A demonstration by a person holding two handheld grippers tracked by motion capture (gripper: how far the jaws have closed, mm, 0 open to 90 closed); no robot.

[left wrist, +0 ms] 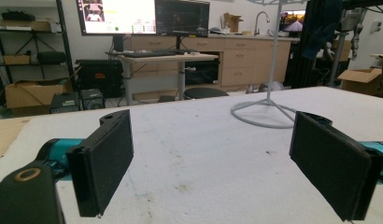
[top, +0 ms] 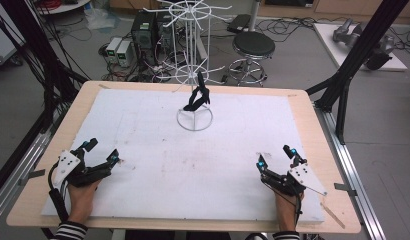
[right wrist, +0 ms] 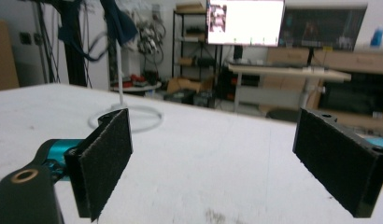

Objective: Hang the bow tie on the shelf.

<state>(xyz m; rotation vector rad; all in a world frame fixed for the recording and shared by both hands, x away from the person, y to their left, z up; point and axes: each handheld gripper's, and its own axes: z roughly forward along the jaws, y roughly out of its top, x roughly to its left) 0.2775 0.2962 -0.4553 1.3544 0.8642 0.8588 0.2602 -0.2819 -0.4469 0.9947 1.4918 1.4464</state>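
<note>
A grey floor (top: 293,55) strewn with cables is seen beyond the table (top: 313,125). A black stool (top: 253,46), computer towers (top: 143,30), monitors (left wrist: 143,16) and wooden cabinets (left wrist: 241,60) are lit evenly.

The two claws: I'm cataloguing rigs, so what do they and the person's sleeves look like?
Each claw, left and right, is black with two flat, dark padded jaws, teal fittings near the jaw bases, a pale grey three-cornered plate on top and a black trailing cable. The sleeves are striped black and white.
</note>
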